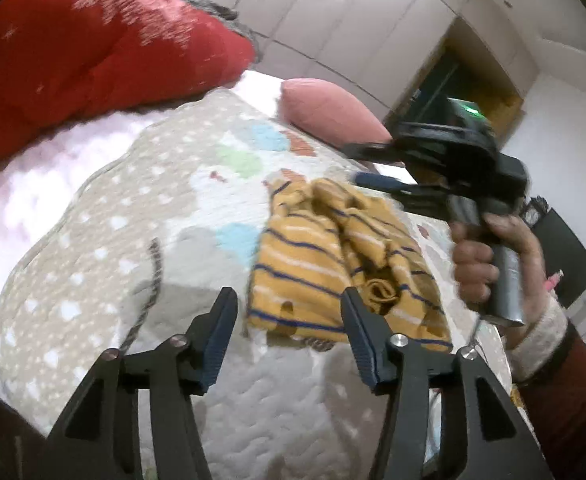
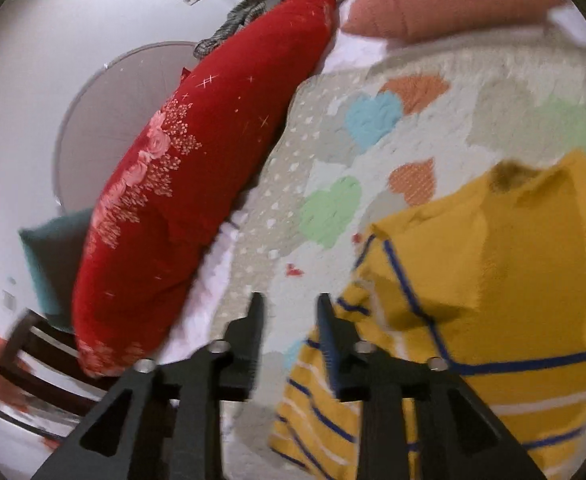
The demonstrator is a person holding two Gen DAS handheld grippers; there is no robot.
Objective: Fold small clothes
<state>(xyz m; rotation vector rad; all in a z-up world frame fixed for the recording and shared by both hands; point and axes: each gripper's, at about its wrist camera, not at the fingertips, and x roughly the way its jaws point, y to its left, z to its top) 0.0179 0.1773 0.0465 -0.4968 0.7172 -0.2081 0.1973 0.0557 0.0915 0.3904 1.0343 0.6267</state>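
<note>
A small yellow garment with blue and white stripes [image 1: 333, 256] lies crumpled on the quilted bedspread [image 1: 141, 208]. My left gripper [image 1: 289, 300] is open and empty, just short of the garment's near edge. My right gripper [image 1: 357, 162] shows in the left wrist view, held above the garment's far edge, jaws apart. In the right wrist view the right gripper [image 2: 289, 304] is open and empty, with the garment [image 2: 493, 280] close on its right side.
A red embroidered cushion [image 1: 93, 52] lies at the bed's far left; it also shows in the right wrist view [image 2: 181, 184]. A pink pillow [image 1: 333, 112] lies behind the garment. White wardrobe doors [image 1: 333, 16] stand beyond the bed. A dark chair [image 2: 33, 360] is at left.
</note>
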